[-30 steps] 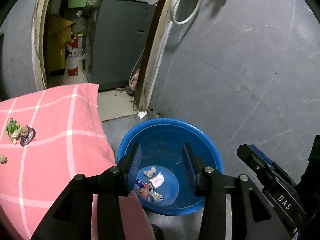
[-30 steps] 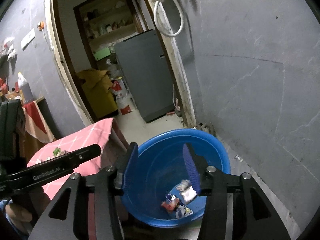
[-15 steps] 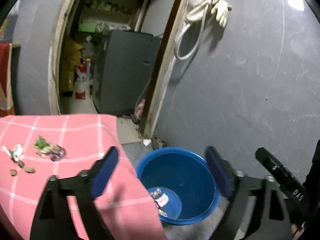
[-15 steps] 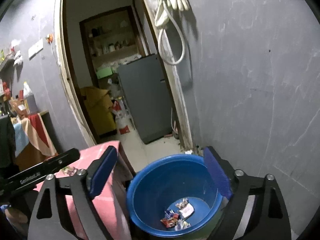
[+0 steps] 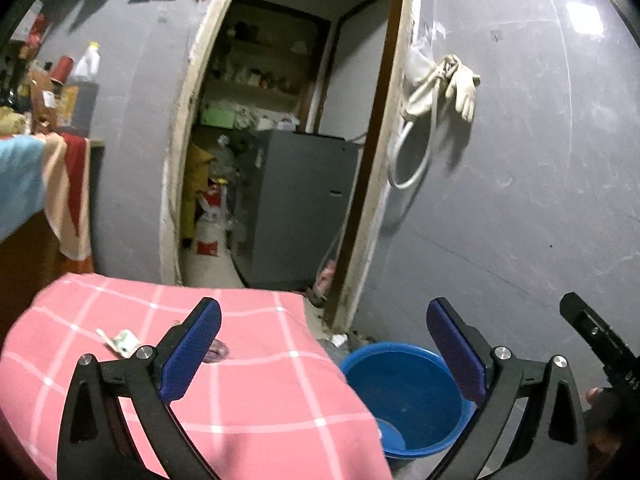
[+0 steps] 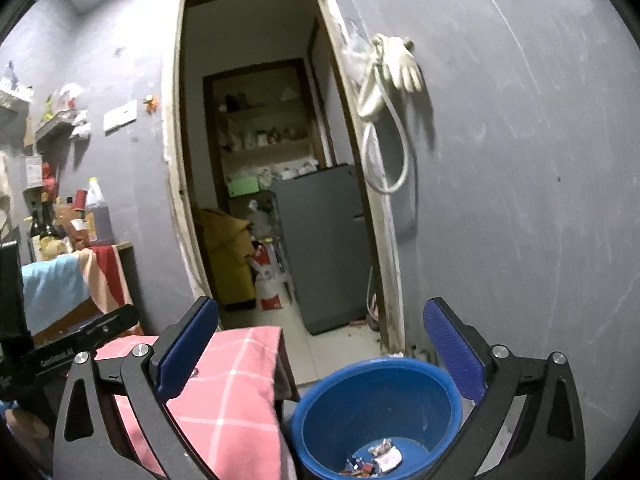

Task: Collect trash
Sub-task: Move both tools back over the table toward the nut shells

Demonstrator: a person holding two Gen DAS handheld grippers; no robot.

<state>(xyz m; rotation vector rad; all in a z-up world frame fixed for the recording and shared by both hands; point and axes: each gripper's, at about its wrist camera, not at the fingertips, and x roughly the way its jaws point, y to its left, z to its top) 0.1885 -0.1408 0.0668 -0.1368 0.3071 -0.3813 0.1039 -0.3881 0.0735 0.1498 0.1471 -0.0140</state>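
Both grippers have lifted and tilted up since a second ago, when their fingers sat narrowed over the round blue plastic basin (image 6: pixel 376 412); the left gripper (image 5: pixel 324 354) and right gripper (image 6: pixel 320 354) now hold their blue-padded fingers spread wide with nothing between them. Crumpled wrappers (image 6: pixel 372 460) lie on the basin's bottom, the basin standing on the floor just beside the table under a pink checked cloth (image 5: pixel 248 392). More scraps of trash (image 5: pixel 122 340) rest on that cloth, near the left gripper's left finger.
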